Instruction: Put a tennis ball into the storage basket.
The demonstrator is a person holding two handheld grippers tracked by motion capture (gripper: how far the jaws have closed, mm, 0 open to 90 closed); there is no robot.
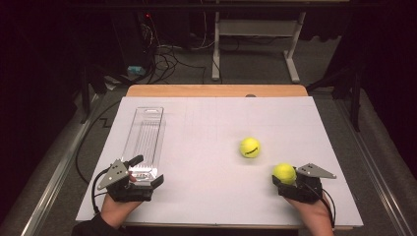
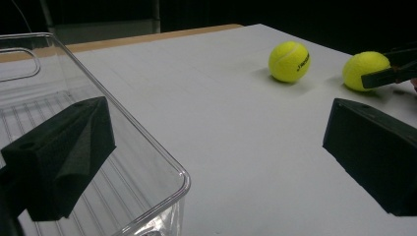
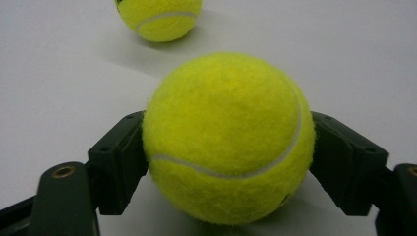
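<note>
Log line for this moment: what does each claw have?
right claw: shut on near tennis ball | left claw: open, astride clear bin's near wall | far tennis ball: loose on table

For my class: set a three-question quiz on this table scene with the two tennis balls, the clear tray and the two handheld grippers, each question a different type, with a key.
1. True or false: the right gripper is closed on a tennis ball.
2. How many tennis balls lie free on the table?
3. Multiple choice: the left gripper straddles a) the free ball, b) the near wall of the clear tray, c) nothing.

Key: 1 true; 2 one; 3 b.
</note>
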